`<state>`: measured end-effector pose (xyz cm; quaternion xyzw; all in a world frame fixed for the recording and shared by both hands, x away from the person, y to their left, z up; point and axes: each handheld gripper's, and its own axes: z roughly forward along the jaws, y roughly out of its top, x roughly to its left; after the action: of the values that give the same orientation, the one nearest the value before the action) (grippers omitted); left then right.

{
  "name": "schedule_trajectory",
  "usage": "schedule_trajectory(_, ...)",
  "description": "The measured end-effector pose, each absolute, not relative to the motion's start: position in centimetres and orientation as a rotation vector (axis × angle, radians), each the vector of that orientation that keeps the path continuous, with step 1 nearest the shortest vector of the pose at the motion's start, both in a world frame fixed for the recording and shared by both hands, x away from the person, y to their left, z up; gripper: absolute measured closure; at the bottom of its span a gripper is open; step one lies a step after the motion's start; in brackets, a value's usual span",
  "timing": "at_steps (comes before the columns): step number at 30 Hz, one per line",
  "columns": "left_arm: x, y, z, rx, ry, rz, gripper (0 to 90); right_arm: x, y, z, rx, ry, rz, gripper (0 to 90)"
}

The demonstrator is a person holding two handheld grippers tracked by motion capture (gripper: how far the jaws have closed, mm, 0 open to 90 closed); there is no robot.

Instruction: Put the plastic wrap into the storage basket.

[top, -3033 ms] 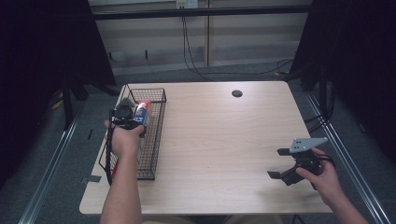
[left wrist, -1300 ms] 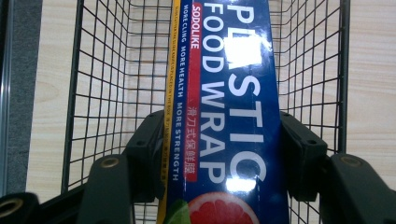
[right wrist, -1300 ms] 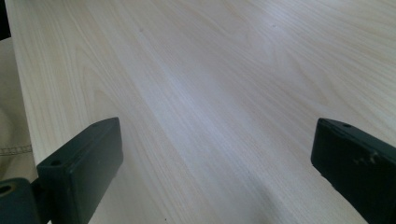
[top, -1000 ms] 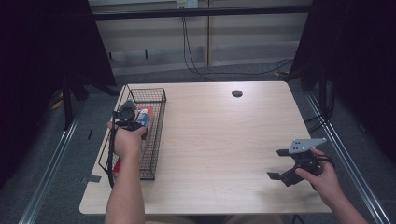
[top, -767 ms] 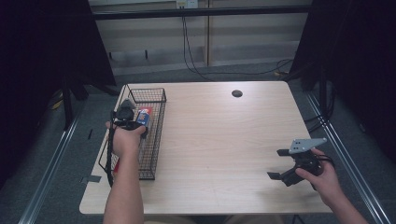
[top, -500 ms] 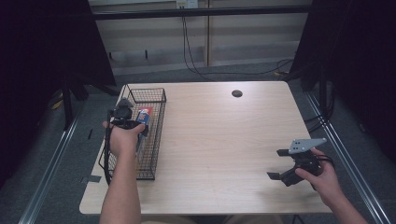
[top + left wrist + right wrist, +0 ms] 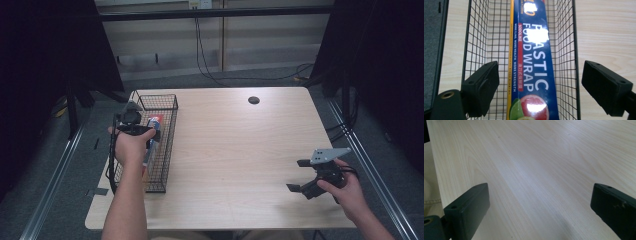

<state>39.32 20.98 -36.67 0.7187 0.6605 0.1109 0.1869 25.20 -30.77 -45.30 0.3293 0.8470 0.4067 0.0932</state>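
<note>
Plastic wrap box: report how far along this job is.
Done: the plastic wrap box lies lengthwise inside the wire basket. In hand: the left tongs have just been opening, pads clear of the box on both sides. Left: pulling the left tongs away from the basket. The right tongs stand open above bare table.

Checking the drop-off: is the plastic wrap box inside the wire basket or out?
Inside. The plastic wrap box lies flat on the wire basket floor, mesh walls on both sides.

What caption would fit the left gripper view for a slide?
Left gripper, jaws just opened, above a blue plastic food wrap box lying lengthwise in the black wire basket.
</note>
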Motion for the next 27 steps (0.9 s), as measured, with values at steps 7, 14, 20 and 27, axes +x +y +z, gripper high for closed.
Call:
schedule_trajectory(7, 38.9, 20.4, -34.9, 2.016, 1.786, 0.308, 13.6, 25.3, -30.6, -45.3, 0.972, 2.519, 1.21, 1.9)
schedule_trajectory(14, 38.2, 19.5, -33.5, 2.02, 1.711, 0.301, 13.9, 24.8, -30.6, -45.1, 0.963, 2.518, 1.201, 1.9)
schedule_trajectory(20, 37.9, 18.4, -32.8, 2.015, 1.634, 0.27, 13.9, 24.7, -30.8, -45.0, 0.979, 2.505, 1.202, 1.9)
schedule_trajectory(27, 37.4, 17.2, -32.7, 2.03, 1.568, 0.249, 13.8, 24.9, -30.6, -45.1, 0.97, 2.518, 1.199, 1.9)
